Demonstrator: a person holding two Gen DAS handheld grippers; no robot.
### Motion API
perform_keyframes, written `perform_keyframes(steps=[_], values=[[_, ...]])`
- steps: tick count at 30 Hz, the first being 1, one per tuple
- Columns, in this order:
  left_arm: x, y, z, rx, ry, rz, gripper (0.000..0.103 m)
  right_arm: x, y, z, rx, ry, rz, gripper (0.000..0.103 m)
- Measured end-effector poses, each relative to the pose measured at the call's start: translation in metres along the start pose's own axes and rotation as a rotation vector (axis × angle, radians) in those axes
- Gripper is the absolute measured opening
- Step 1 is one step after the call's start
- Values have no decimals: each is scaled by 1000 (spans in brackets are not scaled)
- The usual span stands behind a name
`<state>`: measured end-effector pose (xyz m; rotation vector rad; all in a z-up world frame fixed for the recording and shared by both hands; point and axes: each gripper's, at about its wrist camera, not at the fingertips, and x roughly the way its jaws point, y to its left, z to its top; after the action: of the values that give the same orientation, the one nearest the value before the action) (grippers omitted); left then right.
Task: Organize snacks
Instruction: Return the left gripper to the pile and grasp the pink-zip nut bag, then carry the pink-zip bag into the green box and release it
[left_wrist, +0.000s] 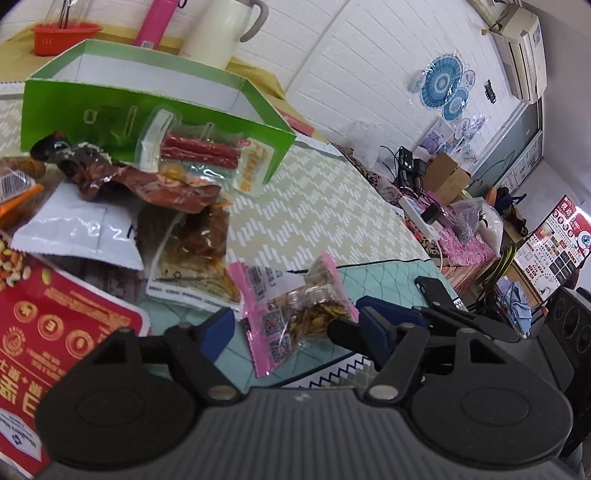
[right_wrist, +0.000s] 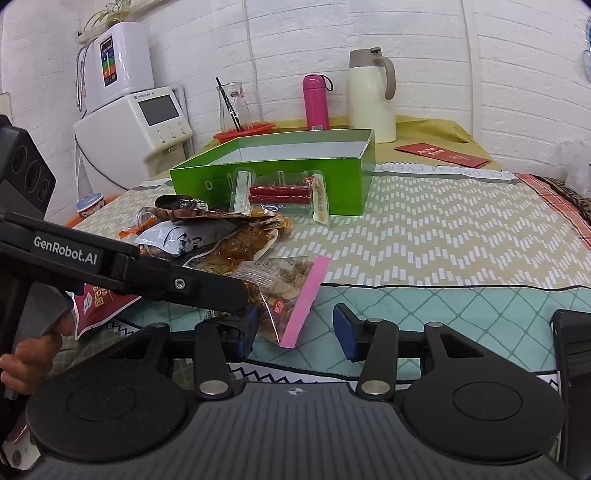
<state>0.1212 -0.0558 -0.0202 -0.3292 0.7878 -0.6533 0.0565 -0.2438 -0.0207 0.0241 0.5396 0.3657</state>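
A clear snack bag with pink edges (left_wrist: 295, 314) lies flat on the teal cloth, between the blue pads of my left gripper (left_wrist: 295, 326). The pads stand close to its sides without clearly pressing it. My right gripper (right_wrist: 295, 332) is open just to the right, and only the bag's (right_wrist: 284, 291) near corner lies between its pads. One left finger (right_wrist: 207, 286) reaches over the bag's left side. The open green box (right_wrist: 343, 184) stands behind, with a pack of red sausage sticks (right_wrist: 277, 194) leaning on its front wall. Several snack packets (right_wrist: 221, 236) are piled before it.
A big red bag (left_wrist: 55, 325) and a white packet (left_wrist: 74, 229) lie at the pile's left. A cream jug (right_wrist: 369, 99), pink bottle (right_wrist: 316, 103), glass carafe (right_wrist: 232, 107) and red envelope (right_wrist: 443, 155) stand behind the box. White appliances (right_wrist: 140, 118) are at far left. A hand (right_wrist: 22, 354) holds the left gripper.
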Motion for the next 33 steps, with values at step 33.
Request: perform_keyframes(steps=[33], values=[[0, -30, 26, 100, -39, -50, 43, -15, 0, 13, -59, -63, -1, 46]])
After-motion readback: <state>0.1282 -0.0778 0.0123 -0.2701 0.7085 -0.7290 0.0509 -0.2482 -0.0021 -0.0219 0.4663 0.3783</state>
